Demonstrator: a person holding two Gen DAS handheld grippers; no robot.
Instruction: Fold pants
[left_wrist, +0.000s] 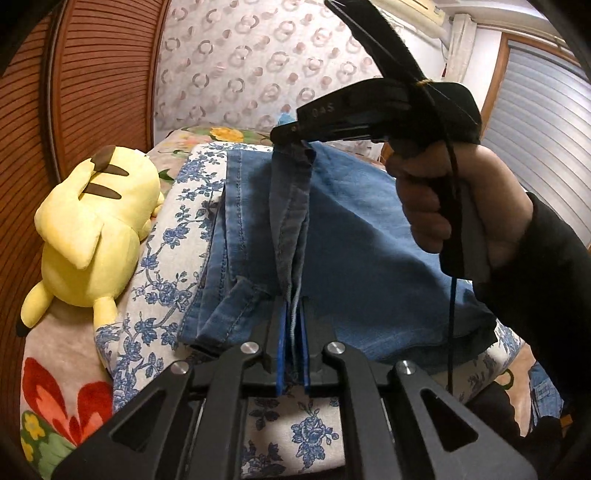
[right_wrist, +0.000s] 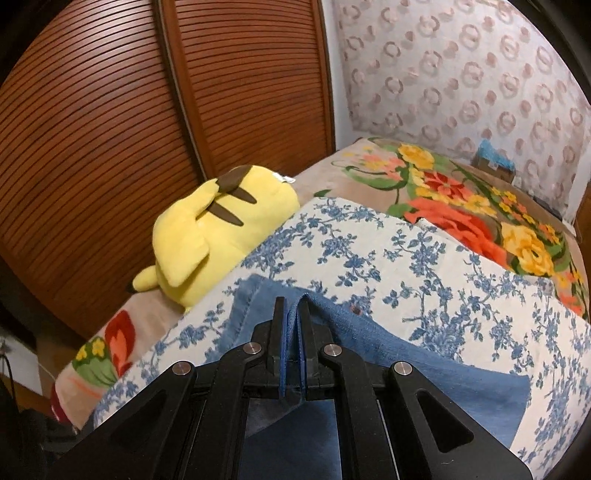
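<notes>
Blue denim pants (left_wrist: 351, 236) lie on a white cloth with blue flowers (left_wrist: 173, 229) on the bed. My left gripper (left_wrist: 293, 306) is shut on a raised hem edge of the pants. My right gripper (left_wrist: 291, 134), held by a hand, is shut on the far end of the same edge, which is stretched lifted between the two grippers. In the right wrist view my right gripper (right_wrist: 293, 306) pinches a fold of the pants (right_wrist: 369, 339) above the floral cloth (right_wrist: 424, 273).
A yellow plush toy (left_wrist: 92, 229) lies left of the pants, also in the right wrist view (right_wrist: 214, 229). A flowered blanket (right_wrist: 480, 206) covers the bed. Brown slatted doors (right_wrist: 110, 129) stand behind, a patterned wall (right_wrist: 461, 74) to the right.
</notes>
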